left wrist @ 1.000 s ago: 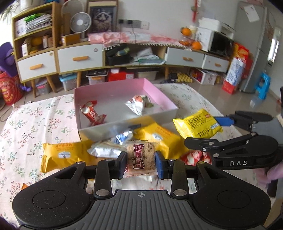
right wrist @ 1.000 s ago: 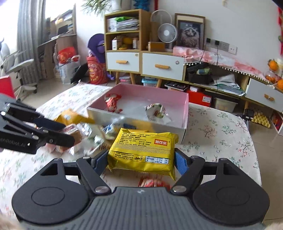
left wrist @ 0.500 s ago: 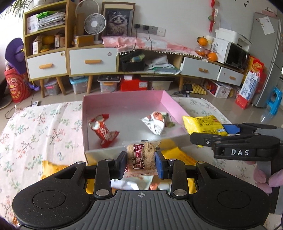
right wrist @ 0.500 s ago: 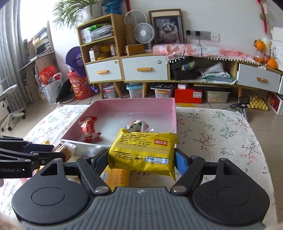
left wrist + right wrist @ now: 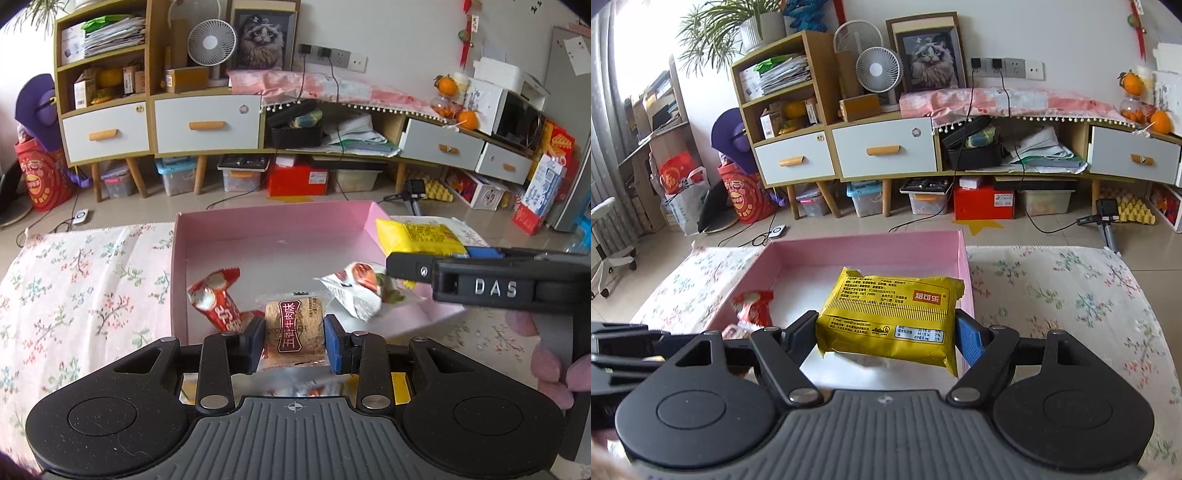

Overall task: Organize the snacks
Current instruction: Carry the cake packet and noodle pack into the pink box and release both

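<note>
My left gripper is shut on a small beige biscuit pack with a dark red label, held over the near edge of the pink box. My right gripper is shut on a yellow snack bag, held above the right side of the same pink box. In the left wrist view that yellow bag and the right gripper's black arm hang over the box's right wall. Inside the box lie a red wrapped candy and a white crumpled wrapper.
A floral tablecloth covers the table around the box, with bare cloth to its right. More snack packs show dimly under the left gripper. Beyond the table stand low cabinets and floor clutter. A person's gloved fingers hold the right gripper.
Both grippers moved forward from the snack pile to over the pink box, each still holding its pack. The box now looks nearer and the loose snacks have dropped out of sight.
</note>
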`<action>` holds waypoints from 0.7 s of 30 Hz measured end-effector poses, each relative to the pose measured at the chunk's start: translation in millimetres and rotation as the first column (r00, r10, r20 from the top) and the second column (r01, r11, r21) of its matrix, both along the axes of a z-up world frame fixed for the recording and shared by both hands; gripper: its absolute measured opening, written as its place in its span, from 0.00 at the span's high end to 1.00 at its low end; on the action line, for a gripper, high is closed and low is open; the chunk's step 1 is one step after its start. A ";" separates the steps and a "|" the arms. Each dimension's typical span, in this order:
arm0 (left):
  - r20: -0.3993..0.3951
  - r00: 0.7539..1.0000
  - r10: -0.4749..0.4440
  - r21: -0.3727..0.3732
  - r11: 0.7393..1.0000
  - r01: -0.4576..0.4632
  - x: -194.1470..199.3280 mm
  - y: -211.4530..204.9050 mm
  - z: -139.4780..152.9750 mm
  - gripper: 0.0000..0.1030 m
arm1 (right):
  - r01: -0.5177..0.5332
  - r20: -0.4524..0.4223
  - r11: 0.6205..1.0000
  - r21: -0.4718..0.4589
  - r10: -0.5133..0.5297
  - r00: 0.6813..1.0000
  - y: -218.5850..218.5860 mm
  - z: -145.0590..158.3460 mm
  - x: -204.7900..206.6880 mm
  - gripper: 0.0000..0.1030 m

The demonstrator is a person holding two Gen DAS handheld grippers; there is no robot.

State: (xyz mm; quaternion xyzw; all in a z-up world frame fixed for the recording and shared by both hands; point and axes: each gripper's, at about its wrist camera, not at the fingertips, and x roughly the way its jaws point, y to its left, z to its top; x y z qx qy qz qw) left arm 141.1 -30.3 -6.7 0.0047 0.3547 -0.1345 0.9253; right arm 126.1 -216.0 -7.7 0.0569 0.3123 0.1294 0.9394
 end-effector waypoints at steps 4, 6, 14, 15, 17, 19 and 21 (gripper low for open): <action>-0.013 1.000 -0.010 0.029 1.000 0.010 15.2 -2.7 -5.6 0.69 | 0.017 -0.013 1.000 0.010 -0.017 1.000 -3.2 -2.6 15.1 0.29; -0.024 1.000 -0.005 0.035 0.999 0.005 22.4 -3.9 -9.4 0.69 | 0.017 -0.026 0.999 0.031 -0.016 1.000 -3.3 -4.5 22.7 0.29; -0.032 0.999 -0.003 0.055 0.998 0.004 38.3 -10.4 -22.3 0.69 | 0.016 -0.063 0.998 0.053 -0.013 0.998 5.5 -15.6 39.5 0.29; -0.031 1.000 -0.001 0.058 0.998 0.003 39.7 -10.7 -23.3 0.69 | 0.016 -0.066 0.999 0.051 -0.012 0.998 5.7 -16.0 41.2 0.29; -0.031 1.000 0.004 0.061 0.998 -0.002 42.4 -10.2 -25.1 0.69 | 0.019 -0.073 0.999 0.051 -0.016 0.997 5.9 -16.4 44.4 0.29; -0.031 0.999 0.009 0.064 0.998 -0.007 44.6 -10.2 -26.7 0.69 | 0.023 -0.076 0.998 0.056 -0.019 0.997 5.2 -16.5 45.5 0.29; -0.031 0.999 0.009 0.068 0.998 -0.007 45.7 -10.3 -28.4 0.69 | 0.023 -0.081 0.998 0.064 -0.018 0.997 4.5 -15.9 46.5 0.28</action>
